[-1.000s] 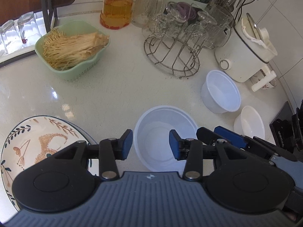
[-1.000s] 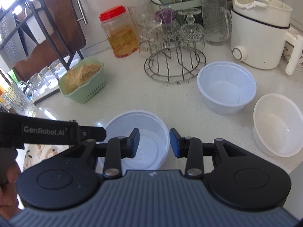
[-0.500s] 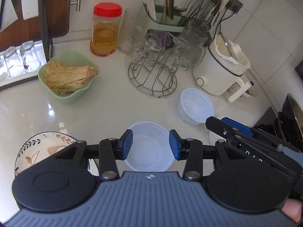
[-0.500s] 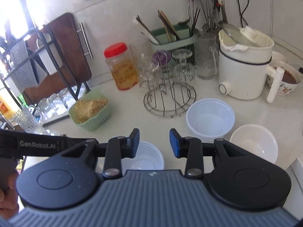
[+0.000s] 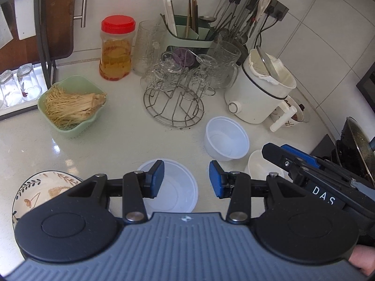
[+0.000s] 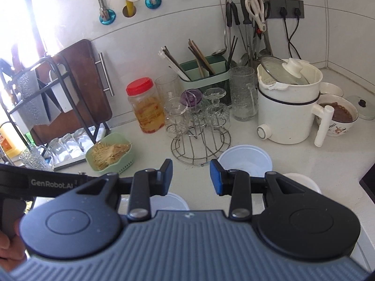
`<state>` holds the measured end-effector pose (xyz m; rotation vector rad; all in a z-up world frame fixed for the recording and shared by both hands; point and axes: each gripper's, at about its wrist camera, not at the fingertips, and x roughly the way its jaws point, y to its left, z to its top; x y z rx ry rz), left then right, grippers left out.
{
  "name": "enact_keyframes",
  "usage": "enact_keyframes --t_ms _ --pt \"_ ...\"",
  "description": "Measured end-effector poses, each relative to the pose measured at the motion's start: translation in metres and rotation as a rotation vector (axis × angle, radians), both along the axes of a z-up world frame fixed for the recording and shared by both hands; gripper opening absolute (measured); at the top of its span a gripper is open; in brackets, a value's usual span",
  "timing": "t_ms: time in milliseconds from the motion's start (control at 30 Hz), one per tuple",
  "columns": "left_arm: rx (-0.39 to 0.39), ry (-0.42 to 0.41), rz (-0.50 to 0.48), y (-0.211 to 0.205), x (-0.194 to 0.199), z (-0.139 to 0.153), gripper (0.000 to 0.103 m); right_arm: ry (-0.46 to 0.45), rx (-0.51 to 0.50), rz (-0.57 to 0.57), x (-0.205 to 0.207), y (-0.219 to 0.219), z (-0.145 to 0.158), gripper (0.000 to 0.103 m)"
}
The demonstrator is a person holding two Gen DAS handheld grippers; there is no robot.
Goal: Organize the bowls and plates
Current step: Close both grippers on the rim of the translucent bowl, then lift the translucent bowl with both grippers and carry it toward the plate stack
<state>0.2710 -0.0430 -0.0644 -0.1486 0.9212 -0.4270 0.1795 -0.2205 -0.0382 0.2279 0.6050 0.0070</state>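
Note:
A clear plastic bowl (image 5: 178, 187) sits on the white counter right below my open, empty left gripper (image 5: 186, 179); it shows faintly in the right wrist view (image 6: 168, 201). A second clear bowl (image 5: 226, 140) (image 6: 245, 161) stands further right. A white bowl (image 5: 257, 167) (image 6: 302, 181) lies beyond it, partly hidden by the right gripper. A flower-patterned plate (image 5: 35, 189) sits at the front left. My right gripper (image 6: 191, 176) is open, empty and held high above the counter.
A green basket of enoki mushrooms (image 5: 72, 105), a wire rack of glasses (image 5: 178, 93), a red-lidded jar (image 5: 116, 49) and a white electric cooker (image 5: 260, 91) stand behind. A utensil holder (image 6: 204, 77) is by the wall. A stove with a pan (image 5: 356, 145) is right.
Both grippers have risen and pulled back from the counter, so the bowls look smaller and more of the wall shows. Both stay open and empty.

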Motion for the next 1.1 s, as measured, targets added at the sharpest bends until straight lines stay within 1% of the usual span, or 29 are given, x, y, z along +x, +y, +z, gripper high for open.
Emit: enact_keyframes --t_ms 167,300,467,600,733,867,933,1000,1067,1100 --pt "-0.004 -0.004 -0.036 -0.013 -0.002 0.002 0.048 -0.003 0.002 -0.023 -0.010 -0.010 0.002 0.039" --pt "-0.014 0.014 -0.082 -0.024 -0.002 -0.001 0.048 0.009 0.008 -0.053 -0.018 -0.018 -0.002 0.039" --pt "0.013 0.010 -0.123 -0.034 -0.002 -0.005 0.048 0.041 0.019 -0.101 -0.027 -0.028 -0.011 0.039" --pt "0.034 0.012 -0.153 -0.043 0.006 -0.012 0.048 0.047 0.029 -0.124 -0.030 -0.034 -0.016 0.039" --pt "0.044 0.031 -0.144 -0.043 0.017 -0.017 0.050 0.062 0.045 -0.145 -0.029 -0.041 -0.020 0.039" --pt "0.053 0.051 -0.119 -0.041 0.030 -0.024 0.058 0.078 0.062 -0.165 -0.023 -0.052 -0.024 0.039" --pt "0.055 0.064 -0.105 -0.043 0.039 -0.033 0.063 0.080 0.066 -0.172 -0.017 -0.059 -0.026 0.039" --pt "0.064 0.073 -0.093 -0.047 0.047 -0.042 0.063 0.084 0.070 -0.175 -0.011 -0.066 -0.028 0.039" --pt "0.054 0.076 -0.098 -0.050 0.055 -0.051 0.064 0.086 0.086 -0.168 -0.005 -0.075 -0.031 0.039" --pt "0.038 0.097 -0.086 -0.049 0.061 -0.057 0.064 0.091 0.089 -0.166 -0.002 -0.079 -0.033 0.039"
